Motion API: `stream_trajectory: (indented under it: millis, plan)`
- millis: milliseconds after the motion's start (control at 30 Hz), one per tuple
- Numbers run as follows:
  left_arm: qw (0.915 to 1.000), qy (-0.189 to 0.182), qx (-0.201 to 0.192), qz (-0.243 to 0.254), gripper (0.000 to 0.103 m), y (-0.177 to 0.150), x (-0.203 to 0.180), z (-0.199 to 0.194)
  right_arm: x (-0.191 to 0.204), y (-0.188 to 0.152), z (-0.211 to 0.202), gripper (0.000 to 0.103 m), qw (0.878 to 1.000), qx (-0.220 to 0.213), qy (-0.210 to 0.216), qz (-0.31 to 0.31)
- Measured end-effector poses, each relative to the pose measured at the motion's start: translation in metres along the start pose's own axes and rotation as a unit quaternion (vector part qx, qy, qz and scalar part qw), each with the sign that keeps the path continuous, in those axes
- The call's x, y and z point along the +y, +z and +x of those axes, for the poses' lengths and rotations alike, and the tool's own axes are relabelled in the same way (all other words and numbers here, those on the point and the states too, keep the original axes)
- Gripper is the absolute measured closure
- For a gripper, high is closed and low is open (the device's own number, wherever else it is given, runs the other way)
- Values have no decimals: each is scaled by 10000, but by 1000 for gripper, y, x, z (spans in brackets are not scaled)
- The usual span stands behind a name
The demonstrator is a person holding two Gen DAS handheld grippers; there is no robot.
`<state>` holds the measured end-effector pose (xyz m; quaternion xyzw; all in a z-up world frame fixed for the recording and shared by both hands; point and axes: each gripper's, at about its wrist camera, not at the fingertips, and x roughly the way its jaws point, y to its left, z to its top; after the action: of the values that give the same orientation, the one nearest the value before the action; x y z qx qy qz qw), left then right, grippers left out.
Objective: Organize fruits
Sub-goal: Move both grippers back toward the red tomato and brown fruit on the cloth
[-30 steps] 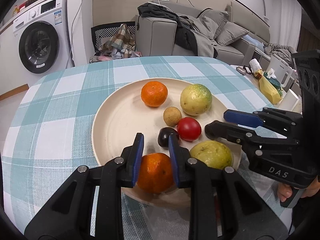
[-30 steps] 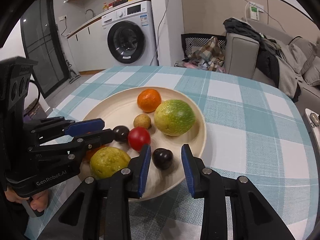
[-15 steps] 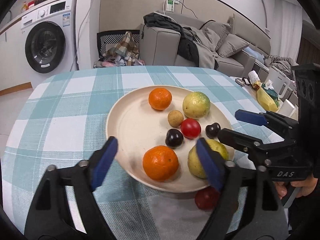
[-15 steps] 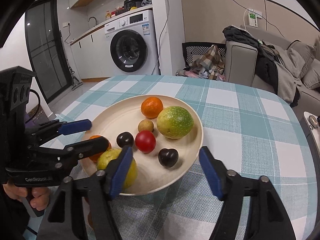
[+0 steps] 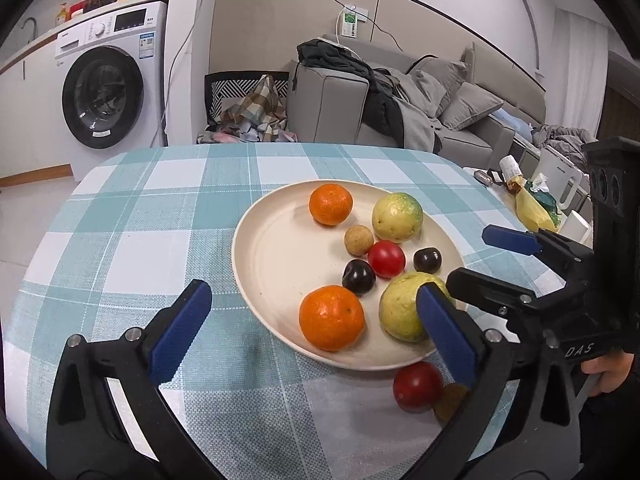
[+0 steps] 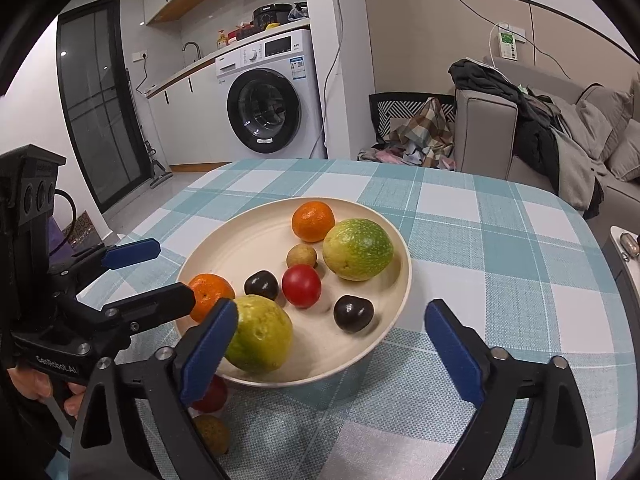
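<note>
Altogether two oranges point(image 5: 331, 317), two guavas point(image 5: 397, 216), two plums point(image 5: 358, 277)

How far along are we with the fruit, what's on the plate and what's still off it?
Done: the plate holds seven fruits, including two oranges, two green-yellow fruits and a red tomato. In hand: nothing; the left gripper and right gripper are both open and empty. Left: a second red tomato and a small brown fruit lie on the tablecloth beside the plate's near rim.
</note>
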<state>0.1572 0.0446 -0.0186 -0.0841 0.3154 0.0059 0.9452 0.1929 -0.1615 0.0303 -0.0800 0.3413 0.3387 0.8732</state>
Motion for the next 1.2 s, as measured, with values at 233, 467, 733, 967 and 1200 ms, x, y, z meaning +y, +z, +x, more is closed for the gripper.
stream_trajectory:
  millis: [233, 467, 733, 967, 1200]
  plan:
    - [10000, 77, -30, 43, 1, -3, 2, -7, 1, -1, -5, 0, 9999, -84, 66, -12]
    - [9999, 80, -72, 2, 1, -10, 8, -17, 6, -6, -8, 0, 9999, -47, 73, -122]
    - [9998, 42, -2, 179, 1, -13, 2, -21, 4, -14, -19, 0, 9999, -21, 94, -86]
    - [9992, -106, 131, 367, 1, -20, -5, -27, 9, -27, -25, 0, 9991, 248, 252, -227]
    - [9986, -279, 399, 227, 1, -22, 2, -23, 29, -37, -17, 0, 9944, 715, 505, -586]
